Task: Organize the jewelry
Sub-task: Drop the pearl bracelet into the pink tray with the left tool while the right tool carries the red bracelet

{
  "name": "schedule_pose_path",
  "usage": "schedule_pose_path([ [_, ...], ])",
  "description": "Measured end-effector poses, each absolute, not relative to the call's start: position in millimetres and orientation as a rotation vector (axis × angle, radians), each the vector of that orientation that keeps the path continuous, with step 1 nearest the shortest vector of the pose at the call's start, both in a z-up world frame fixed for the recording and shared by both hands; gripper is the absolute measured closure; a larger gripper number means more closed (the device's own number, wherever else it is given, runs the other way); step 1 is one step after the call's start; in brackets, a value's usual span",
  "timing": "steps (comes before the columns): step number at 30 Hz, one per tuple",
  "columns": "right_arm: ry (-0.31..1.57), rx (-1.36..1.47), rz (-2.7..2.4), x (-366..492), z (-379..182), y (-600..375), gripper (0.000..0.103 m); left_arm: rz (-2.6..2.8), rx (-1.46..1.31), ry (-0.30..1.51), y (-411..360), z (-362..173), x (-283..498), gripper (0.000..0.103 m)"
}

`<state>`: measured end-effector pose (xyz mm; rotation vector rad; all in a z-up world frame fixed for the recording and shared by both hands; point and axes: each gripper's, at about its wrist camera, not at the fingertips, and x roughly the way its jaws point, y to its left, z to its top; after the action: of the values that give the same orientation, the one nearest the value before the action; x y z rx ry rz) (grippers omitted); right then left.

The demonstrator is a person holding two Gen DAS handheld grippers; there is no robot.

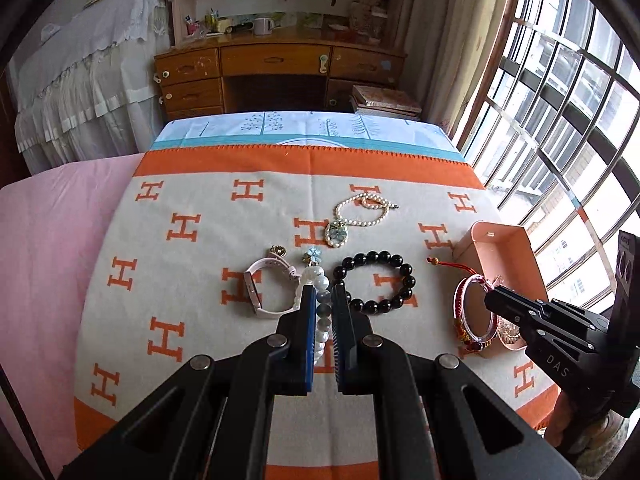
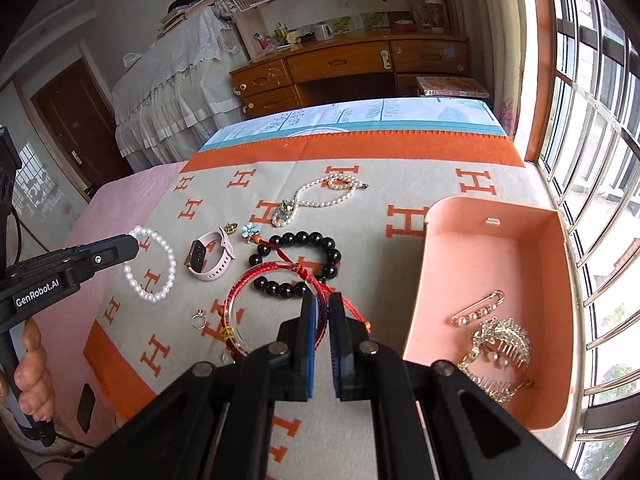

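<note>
At the bottom middle of the left wrist view, left gripper (image 1: 323,294) squeezed tight on white bead bracelet (image 1: 322,320), lifted off the blanket (image 1: 200,200). Low in the right wrist view, right gripper (image 2: 322,304) squeezed tight on red bangle (image 2: 248,296), also lifted. Beside it on the right, pink box (image 2: 480,248) with gold pin (image 2: 478,309) inside. Still lying on the blanket: black bead bracelet (image 1: 380,282), pink watch (image 1: 264,288), pearl necklace (image 1: 360,212).

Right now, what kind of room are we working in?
Most likely a bedroom at home: the jewelry lies on a bed with an orange H-pattern blanket, a wooden desk stands beyond it, and a barred window runs along the right.
</note>
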<state>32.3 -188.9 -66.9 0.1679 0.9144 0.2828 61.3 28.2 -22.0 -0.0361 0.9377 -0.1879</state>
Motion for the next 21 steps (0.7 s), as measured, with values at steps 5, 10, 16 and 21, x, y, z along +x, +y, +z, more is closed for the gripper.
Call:
schedule_pose_path([
  [5,0.844,0.210,0.190,27,-50,-228,0.097,-0.277,-0.024,0.894,-6,6,67,0.098],
  [10,0.846,0.249,0.066,28,-56,-268,0.097,-0.364,0.008,0.864,-47,20,71,0.098],
  [16,0.886,0.280,-0.011,28,-75,-297,0.097,-0.468,0.047,0.871,-99,17,80,0.098],
  [21,0.925,0.288,-0.012,27,-90,-304,0.097,-0.548,0.048,0.911,-141,1,98,0.098],
])
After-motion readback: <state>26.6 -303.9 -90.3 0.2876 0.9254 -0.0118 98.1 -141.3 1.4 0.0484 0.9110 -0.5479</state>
